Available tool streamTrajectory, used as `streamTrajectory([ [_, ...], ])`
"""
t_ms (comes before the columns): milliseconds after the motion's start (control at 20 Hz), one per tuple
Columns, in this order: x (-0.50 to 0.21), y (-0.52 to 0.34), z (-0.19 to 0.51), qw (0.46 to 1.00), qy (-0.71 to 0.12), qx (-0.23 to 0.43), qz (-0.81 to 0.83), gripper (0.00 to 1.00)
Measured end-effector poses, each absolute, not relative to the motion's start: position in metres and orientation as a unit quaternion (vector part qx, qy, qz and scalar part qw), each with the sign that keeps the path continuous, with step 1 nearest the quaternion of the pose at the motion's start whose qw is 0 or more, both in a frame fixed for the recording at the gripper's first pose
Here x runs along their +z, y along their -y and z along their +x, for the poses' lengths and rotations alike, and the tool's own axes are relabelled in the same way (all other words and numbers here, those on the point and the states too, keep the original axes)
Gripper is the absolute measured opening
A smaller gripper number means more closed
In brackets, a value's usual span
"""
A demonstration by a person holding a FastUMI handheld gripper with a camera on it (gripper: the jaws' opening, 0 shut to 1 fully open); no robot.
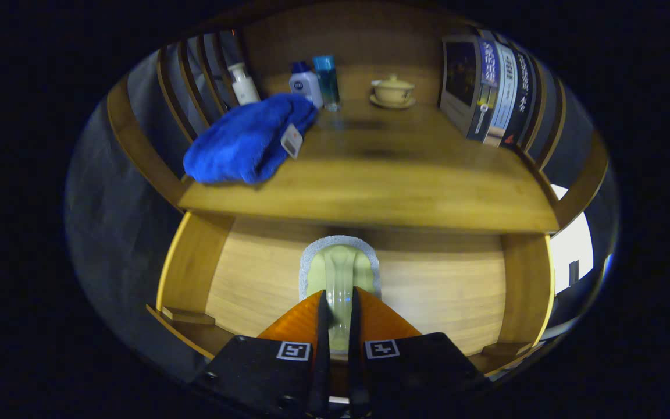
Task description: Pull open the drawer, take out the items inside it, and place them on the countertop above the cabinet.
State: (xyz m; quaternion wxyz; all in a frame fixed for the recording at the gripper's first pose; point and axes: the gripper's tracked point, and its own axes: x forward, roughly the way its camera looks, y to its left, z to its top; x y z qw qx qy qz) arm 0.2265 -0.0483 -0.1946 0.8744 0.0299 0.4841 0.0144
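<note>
Gripper (pixel 338 302) jaws clamp scrub brush (pixel 339 273) handle over open drawer (pixel 253 279); labels unreadable.

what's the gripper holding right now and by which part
The gripper is shut on the scrub brush, pinching its raised pale handle ridge, over the open drawer.

Gripper-mounted fisheye, close above the open drawer (pixel 253 285), facing forward and down past the fingers (pixel 364 326) toward the countertop (pixel 381 180)

Setting, as I see it: a staged home corner. Wooden cabinet with countertop (pixel 370 192) carrying toiletry bottles (pixel 306 84), a lidded teacup on saucer (pixel 393 91), upright books (pixel 495 96), a folded blue towel (pixel 248 139); slatted side rails (pixel 195 81).
</note>
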Motion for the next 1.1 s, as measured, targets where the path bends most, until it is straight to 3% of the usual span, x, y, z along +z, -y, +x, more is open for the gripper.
streamTrajectory([
  [300, -0.151, 0.038, 0.241, 0.887, -0.454, 0.033, 0.072, 0.21],
  [650, -0.112, 0.064, 0.336, 0.943, -0.333, 0.002, 0.005, 0.21],
  [1100, -0.149, 0.069, 0.390, 0.936, -0.351, 0.001, 0.014, 0.22],
])
